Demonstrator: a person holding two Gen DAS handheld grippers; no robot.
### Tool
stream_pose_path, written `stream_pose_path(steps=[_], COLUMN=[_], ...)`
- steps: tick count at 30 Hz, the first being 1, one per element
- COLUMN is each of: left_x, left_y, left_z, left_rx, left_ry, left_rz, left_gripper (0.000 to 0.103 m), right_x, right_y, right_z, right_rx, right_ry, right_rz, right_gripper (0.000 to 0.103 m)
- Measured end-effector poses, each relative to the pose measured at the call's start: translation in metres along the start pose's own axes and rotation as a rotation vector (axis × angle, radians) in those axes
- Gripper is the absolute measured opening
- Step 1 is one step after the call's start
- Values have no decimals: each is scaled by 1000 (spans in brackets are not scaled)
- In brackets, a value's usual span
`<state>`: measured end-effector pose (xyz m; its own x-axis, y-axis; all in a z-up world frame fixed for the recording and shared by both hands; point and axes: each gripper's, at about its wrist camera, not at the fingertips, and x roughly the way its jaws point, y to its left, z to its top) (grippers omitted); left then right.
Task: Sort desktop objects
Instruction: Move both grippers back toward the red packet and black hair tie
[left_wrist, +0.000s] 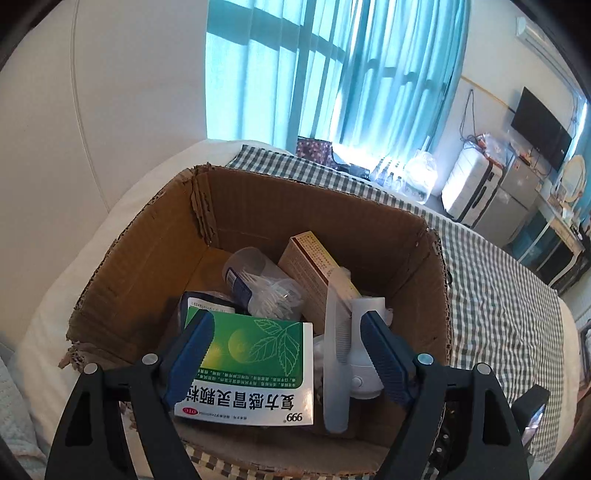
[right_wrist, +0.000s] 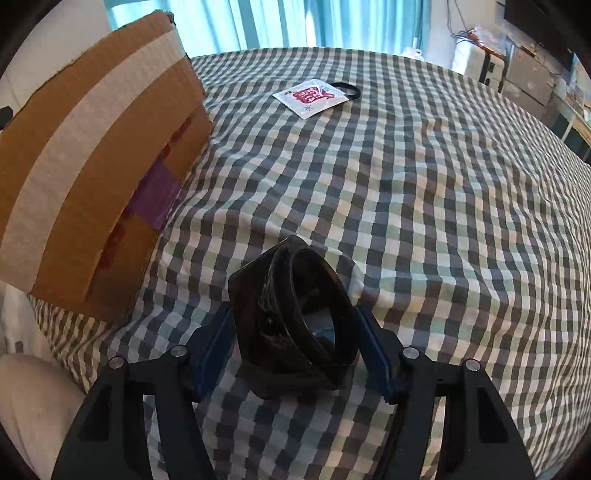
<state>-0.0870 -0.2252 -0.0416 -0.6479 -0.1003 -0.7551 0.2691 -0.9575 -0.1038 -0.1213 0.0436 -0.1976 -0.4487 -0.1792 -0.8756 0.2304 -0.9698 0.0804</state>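
left gripper (left_wrist: 286, 354) spread over the box (left_wrist: 147, 266), medicine carton (left_wrist: 255, 365) between its fingers; right gripper (right_wrist: 295, 347) straddles a black case (right_wrist: 295, 321) on the checked cloth (right_wrist: 424, 221), contact unclear.

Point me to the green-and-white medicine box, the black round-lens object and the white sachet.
Green-and-white medicine box (left_wrist: 255, 365), left wrist view, printed face.
Black round-lens object (right_wrist: 295, 317), right wrist view, body.
White sachet (right_wrist: 312, 98), right wrist view, red print.

The left wrist camera looks steeply down past its jaws, close into the open cardboard box (left_wrist: 258, 229), while the right wrist camera looks down ahead of its jaws along the checked bed cover (right_wrist: 424, 206), the same box left of them.
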Motion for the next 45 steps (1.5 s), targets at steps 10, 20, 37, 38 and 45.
stream_pose_path(steps=[10,20,37,38,45], left_x=[-11,-29,-57,-52,3], left_y=[16,44,-124,-139,-201], left_z=[-5,0,-36,-41,-56], left_rx=[-36,-21,206,218,257], left_ry=[-10,-19,-91,-87,-29], left_rz=[-10,37,-172,-178,-187], left_gripper=[84,94,103,103,103], right_x=[-137,-138,-225,-226,-198], right_y=[43,121,-42,-53,-108], right_z=[62,132,64,57,24], right_rx=[-64,5,162,165,154], right_ry=[-275,-307,-485,-488,-447], right_rz=[121,348,59,36,-79], right_gripper=[64,83,87,87,86])
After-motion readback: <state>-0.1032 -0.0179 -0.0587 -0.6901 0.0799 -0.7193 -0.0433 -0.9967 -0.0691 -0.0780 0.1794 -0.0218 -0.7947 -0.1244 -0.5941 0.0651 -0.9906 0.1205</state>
